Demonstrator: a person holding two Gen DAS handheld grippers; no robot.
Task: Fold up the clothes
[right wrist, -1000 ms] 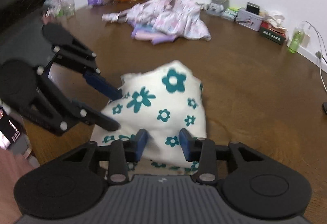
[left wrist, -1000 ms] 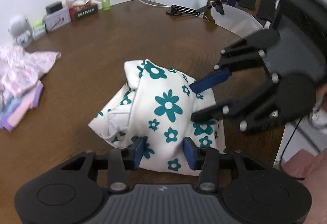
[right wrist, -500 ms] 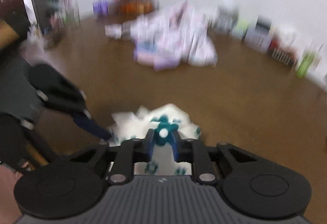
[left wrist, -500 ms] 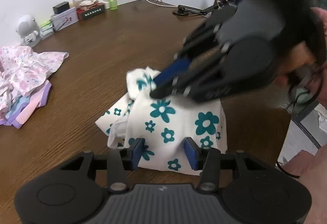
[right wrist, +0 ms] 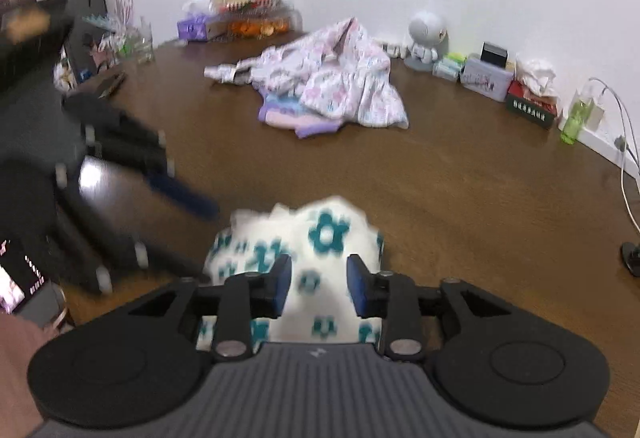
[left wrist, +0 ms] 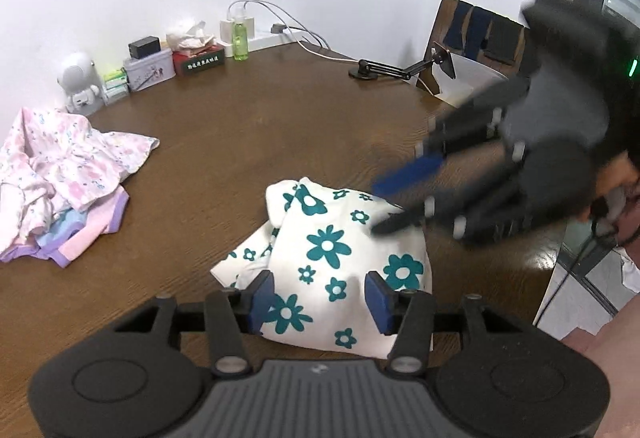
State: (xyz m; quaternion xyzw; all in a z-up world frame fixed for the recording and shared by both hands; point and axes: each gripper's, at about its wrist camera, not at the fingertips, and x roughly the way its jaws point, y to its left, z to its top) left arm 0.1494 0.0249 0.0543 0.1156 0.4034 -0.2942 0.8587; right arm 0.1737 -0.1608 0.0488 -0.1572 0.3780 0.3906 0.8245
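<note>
A white garment with teal flowers (left wrist: 332, 254) lies bunched on the brown table, near its front edge; it also shows blurred in the right wrist view (right wrist: 316, 258). My left gripper (left wrist: 318, 298) is open, its blue pads on either side of the garment's near part. My right gripper (right wrist: 318, 284) is open just above the garment's right side, and shows blurred in the left wrist view (left wrist: 394, 204). Neither gripper holds cloth.
A pile of pink and purple clothes (left wrist: 60, 182) lies at the left; it also shows in the right wrist view (right wrist: 324, 86). Boxes, a green bottle (left wrist: 240, 34), a white toy robot (left wrist: 78, 82) and cables line the wall. A small stand (left wrist: 384, 68) and a chair (left wrist: 472, 42) are at the right.
My right gripper was shut on the flowered garment half a second ago; it has opened and drawn back to the right. The garment has settled lower. My left gripper stayed open.
</note>
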